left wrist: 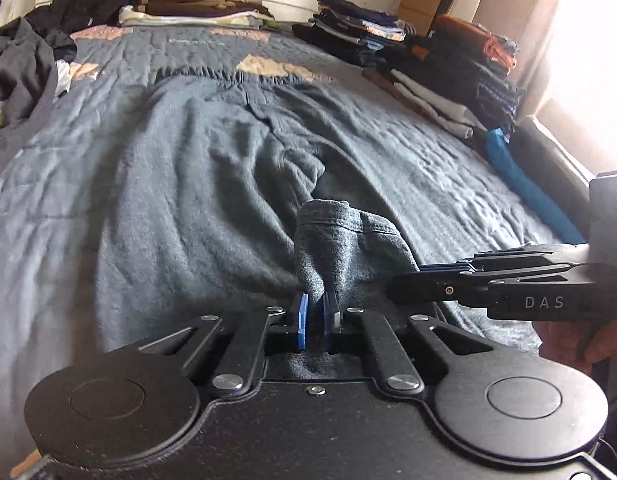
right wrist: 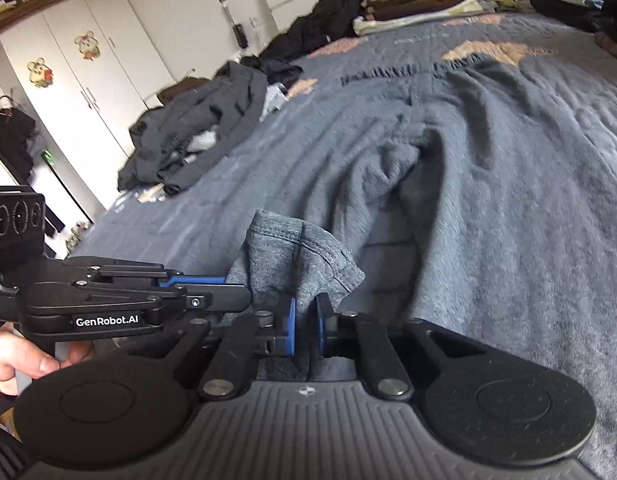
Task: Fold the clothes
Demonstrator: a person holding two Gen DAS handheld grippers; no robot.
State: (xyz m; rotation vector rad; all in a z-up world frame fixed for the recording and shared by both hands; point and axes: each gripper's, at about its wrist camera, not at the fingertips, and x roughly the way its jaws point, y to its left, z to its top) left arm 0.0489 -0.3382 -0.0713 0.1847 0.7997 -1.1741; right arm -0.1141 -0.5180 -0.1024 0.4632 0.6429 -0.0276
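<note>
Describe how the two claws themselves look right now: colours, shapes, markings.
Both are black linkage frames with round discs and blue pads. The left claw reads "GenRobot.AI" on its side in the right wrist view; the right claw reads "DAS" in the left wrist view. No sleeves show.

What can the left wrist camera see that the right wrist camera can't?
Only the left wrist view shows the bright blue folded garment at the bed's edge and the bright window.

Only the right wrist view shows the white wardrobe with cartoon stickers.

Both show the grey sweatpants spread on the quilt, with the left gripper and right gripper each shut on the sweatpants' cuffs, plus the folded beige stack.
</note>
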